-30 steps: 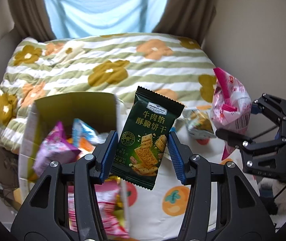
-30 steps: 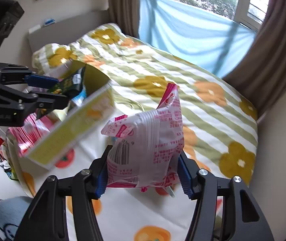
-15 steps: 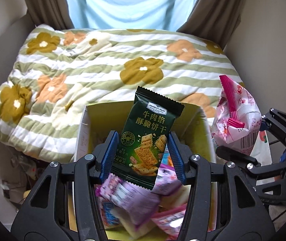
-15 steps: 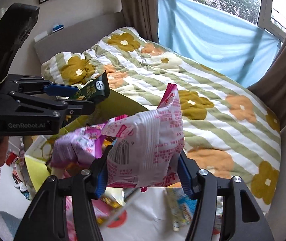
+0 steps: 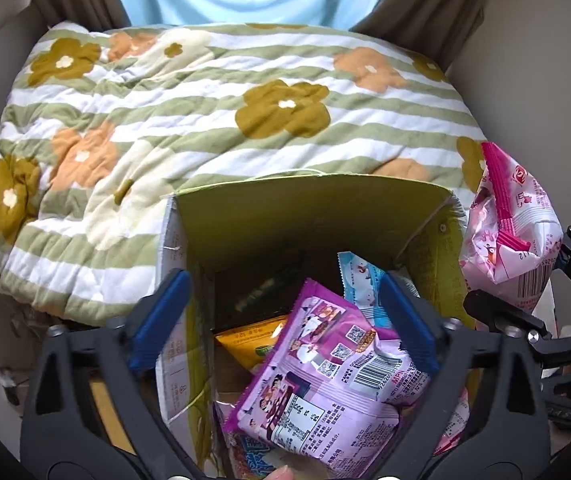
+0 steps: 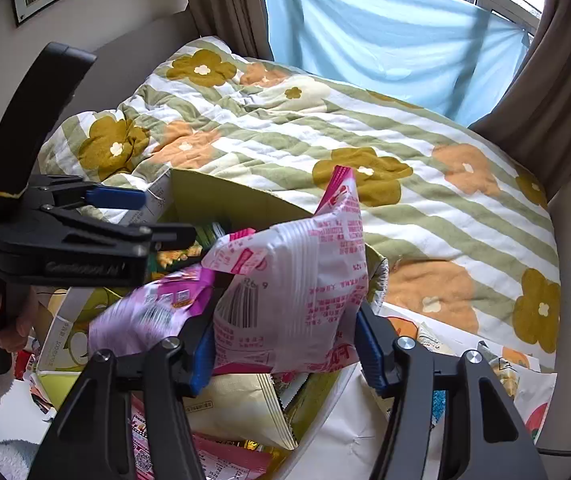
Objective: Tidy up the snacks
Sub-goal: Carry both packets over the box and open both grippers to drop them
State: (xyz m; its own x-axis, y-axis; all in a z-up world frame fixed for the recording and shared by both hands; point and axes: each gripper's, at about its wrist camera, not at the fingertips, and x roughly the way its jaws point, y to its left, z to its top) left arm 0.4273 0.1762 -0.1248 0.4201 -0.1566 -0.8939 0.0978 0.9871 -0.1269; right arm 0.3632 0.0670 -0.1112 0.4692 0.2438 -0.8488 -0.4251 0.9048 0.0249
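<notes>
While the left claw (image 5: 281, 322) has just spread wide and empty above the box (image 5: 309, 208), the right claw (image 6: 285, 350) pinches a pink packet (image 6: 297, 276) near the rim (image 6: 221, 188), so an early release could drop it onto the bed (image 6: 425, 200).

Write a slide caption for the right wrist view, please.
Right gripper holds a pink-and-white snack bag over the box of snacks.
</notes>
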